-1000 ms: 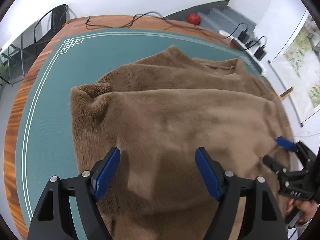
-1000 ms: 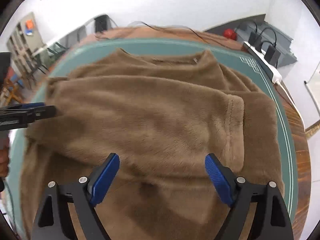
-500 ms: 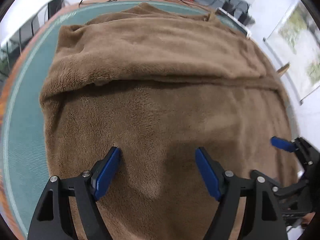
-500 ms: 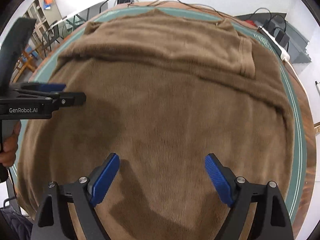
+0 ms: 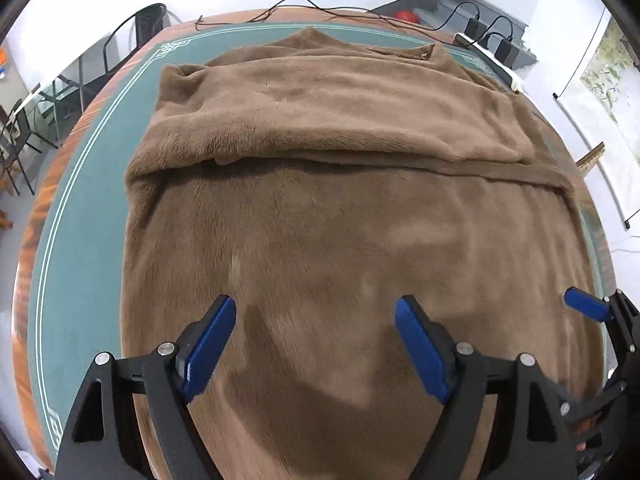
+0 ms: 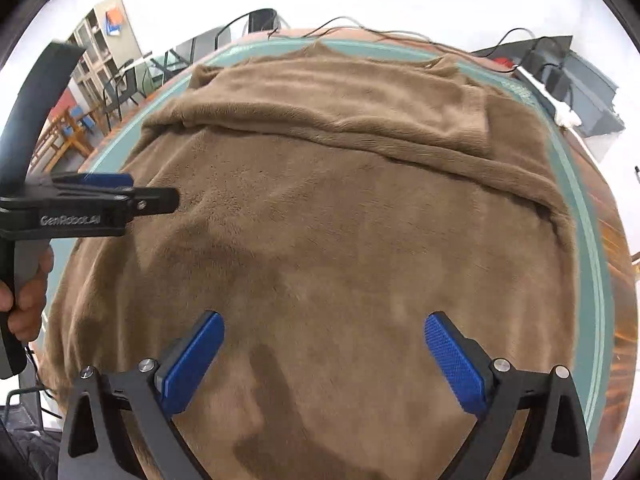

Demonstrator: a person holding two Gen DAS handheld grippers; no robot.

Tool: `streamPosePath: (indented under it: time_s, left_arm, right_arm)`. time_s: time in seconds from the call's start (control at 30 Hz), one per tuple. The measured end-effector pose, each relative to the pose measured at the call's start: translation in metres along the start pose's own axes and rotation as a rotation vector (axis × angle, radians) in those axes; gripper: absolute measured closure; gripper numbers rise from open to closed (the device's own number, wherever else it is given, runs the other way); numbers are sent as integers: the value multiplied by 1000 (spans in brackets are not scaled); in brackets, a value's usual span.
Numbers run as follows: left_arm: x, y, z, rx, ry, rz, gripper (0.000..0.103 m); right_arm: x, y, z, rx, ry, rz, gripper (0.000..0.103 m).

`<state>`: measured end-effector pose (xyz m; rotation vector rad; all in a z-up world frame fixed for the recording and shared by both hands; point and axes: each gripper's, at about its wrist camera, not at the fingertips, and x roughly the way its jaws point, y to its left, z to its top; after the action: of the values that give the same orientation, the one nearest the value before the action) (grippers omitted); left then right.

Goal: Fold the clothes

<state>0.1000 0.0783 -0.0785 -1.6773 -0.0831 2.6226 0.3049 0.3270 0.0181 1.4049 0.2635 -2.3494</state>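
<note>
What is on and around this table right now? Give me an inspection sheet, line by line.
Surface: round wooden table covered by a green mat with white border lines.
Job's things: brown fleece top spread flat, sleeves folded across the chest, collar at the far side.
Clutter: nothing seen on the mat besides the top.
Grippers: left tool open above the near part of the top; right tool open likewise; neither holds cloth.
Cables: black cable along the far table edge; power strip with plugged adapters at the far right.
Surroundings: black chair, red ball, shelf unit, wall poster.
</note>
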Motion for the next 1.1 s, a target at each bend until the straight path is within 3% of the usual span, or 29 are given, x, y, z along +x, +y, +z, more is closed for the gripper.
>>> streamPosePath:
  time_s: [0.23,0.33,0.43,0.63,1.0,1.1]
  left_arm:
    - [11,-35,-40,53,53,71,18]
    - [12,-37,-49,47,9,90,10]
    - [14,-28,-50,0,8,87,1]
    - [0,-23,-60,-8,17,102,1]
    - [-66,50,-125,-157,68,163,1]
    - [-83,69,-145,-226,76,142,1]
  right_arm:
    - [-10,-14,-37,-50,50,-20,1]
    - [1,-17,-48,-63,91,-28,1]
    - [2,-17,-51,-87,53,-24,1]
    - [0,-18,-56,-104,3,-15,1]
    - [-9,-22,-70,-105,-78,-13,0]
    - [-8,-21,-70,-105,-84,-13,0]
